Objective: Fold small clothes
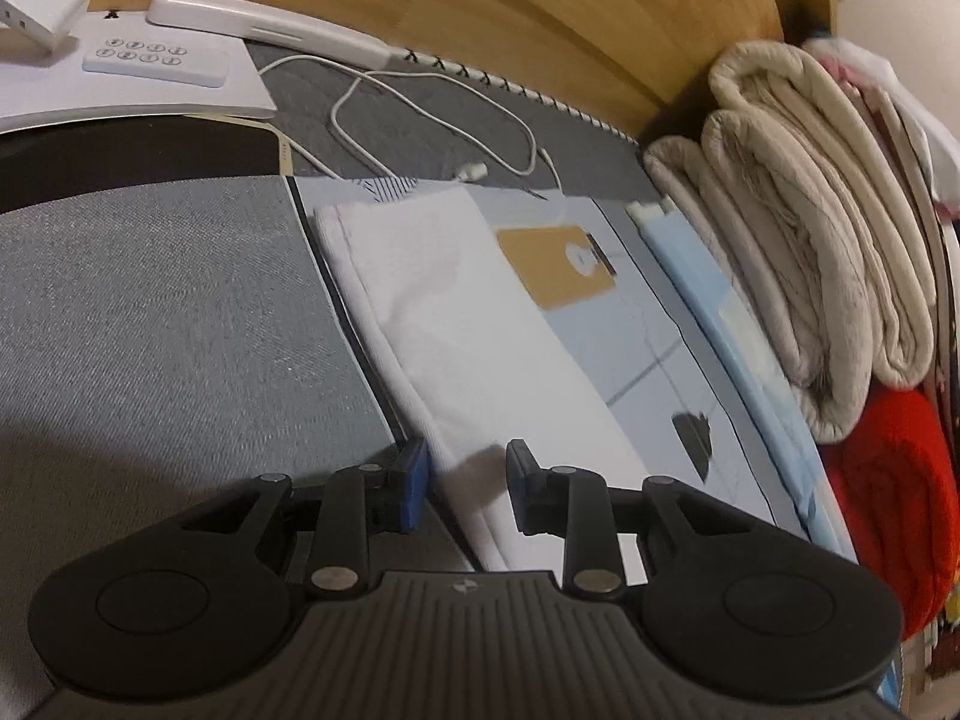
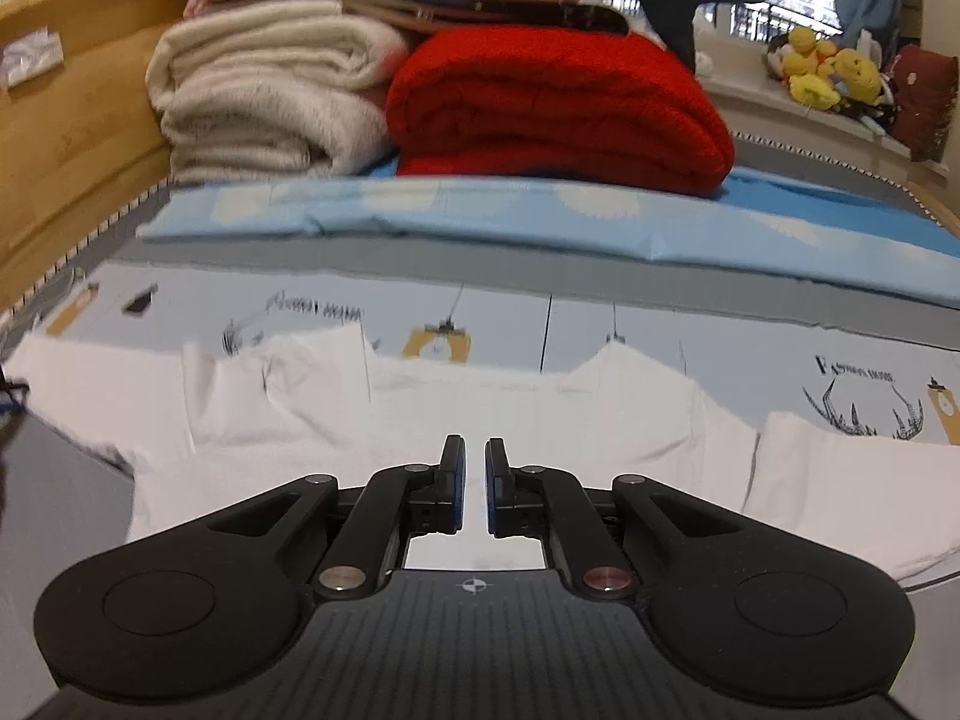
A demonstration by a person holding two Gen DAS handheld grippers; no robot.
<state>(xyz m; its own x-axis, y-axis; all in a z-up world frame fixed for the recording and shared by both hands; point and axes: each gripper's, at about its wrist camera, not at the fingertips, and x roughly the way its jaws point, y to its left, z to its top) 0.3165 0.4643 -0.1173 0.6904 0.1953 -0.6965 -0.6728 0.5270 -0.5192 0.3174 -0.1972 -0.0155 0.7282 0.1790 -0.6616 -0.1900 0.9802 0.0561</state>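
Left wrist view shows the left tongs point(image 1: 465, 489) released over a white T-shirt point(image 1: 456, 324); the right tongs point(image 2: 474, 483), lower centre, stand nearly clenched, grasping nothing.

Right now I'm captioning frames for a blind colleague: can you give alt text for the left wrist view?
The open left gripper straddles the near edge of a white garment lying flat on a printed sheet. Folded cream blankets are stacked at right.

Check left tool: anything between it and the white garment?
Nothing visible. The left tool is open, right at the white garment's near edge, which lies between its fingers. The cable and remote lie farther off.
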